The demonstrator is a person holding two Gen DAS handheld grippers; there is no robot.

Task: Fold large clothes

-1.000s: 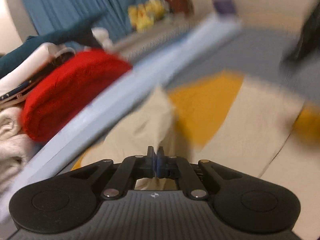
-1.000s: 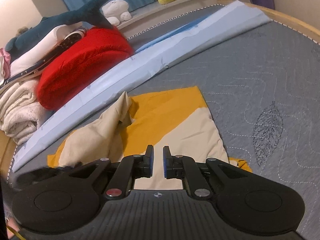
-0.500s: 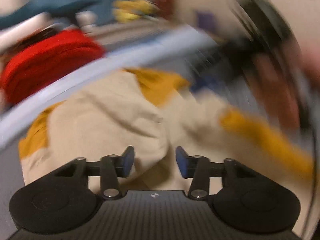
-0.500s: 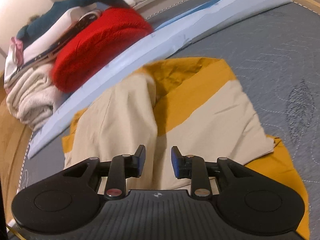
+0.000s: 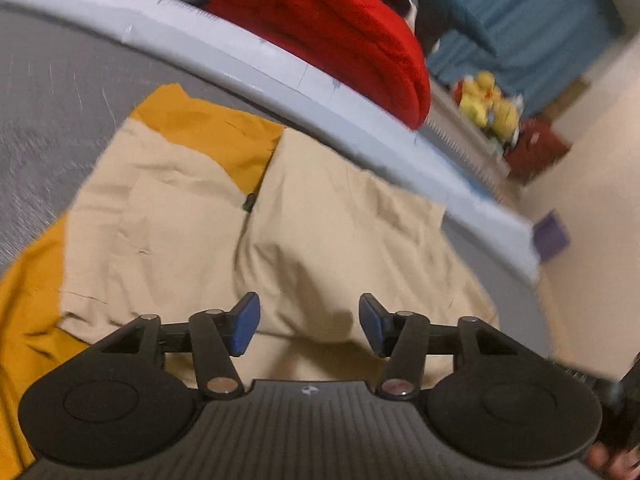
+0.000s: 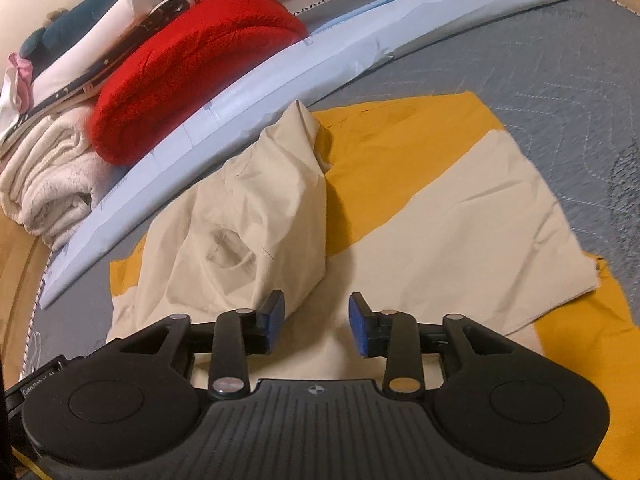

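Garment [image 6: 460,216], cream and mustard, large: spread on the grey bed [image 6: 540,60] for folding, one cream flap bunched toward the red blanket [image 6: 192,80]. Left hand-held gripper [image 5: 308,328] and right hand-held gripper [image 6: 316,326]: jaws just opened, spread, over the cloth's near edge, nothing pinched, likely releasing a fold.

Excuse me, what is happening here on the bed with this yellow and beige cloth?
A person is folding a large beige and mustard garment on a grey quilted bed, with a gripper in each hand. One beige part is already laid over the middle. Both the left gripper and the right gripper have just been opening, and nothing is between their pads now. A red blanket lies beside the garment.
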